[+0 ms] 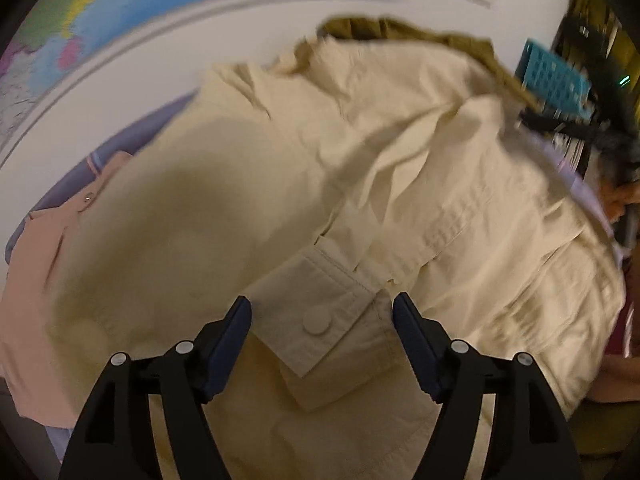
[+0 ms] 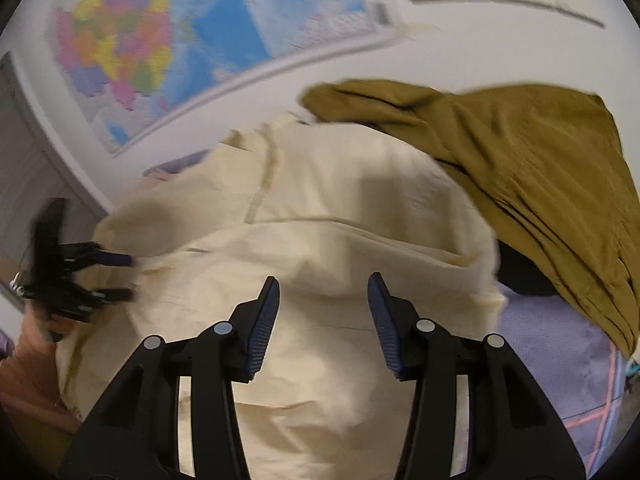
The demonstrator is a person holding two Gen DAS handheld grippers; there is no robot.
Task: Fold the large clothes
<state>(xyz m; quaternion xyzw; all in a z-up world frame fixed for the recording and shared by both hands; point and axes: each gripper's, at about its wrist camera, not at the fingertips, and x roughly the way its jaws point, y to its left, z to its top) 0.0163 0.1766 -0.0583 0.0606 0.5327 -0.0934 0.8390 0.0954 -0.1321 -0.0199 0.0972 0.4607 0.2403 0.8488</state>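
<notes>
A large cream jacket (image 1: pixel 280 184) lies spread over a lavender sheet (image 2: pixel 560 340). In the left wrist view its sleeve cuff (image 1: pixel 320 320), with a round button, lies between the fingers of my left gripper (image 1: pixel 322 312). The jaws stand apart and the pads are off the cloth. From the right wrist view the left gripper (image 2: pixel 130 276) shows at the jacket's left edge, held by a hand. My right gripper (image 2: pixel 324 300) hovers open over the jacket's (image 2: pixel 320 220) back panel with nothing pinched.
An olive garment (image 2: pixel 520 180) is heaped at the jacket's far right side. A pink garment (image 1: pixel 40 280) lies to the left. A teal basket (image 1: pixel 556 80) stands at the right. A coloured map (image 2: pixel 160 40) hangs on the white wall behind.
</notes>
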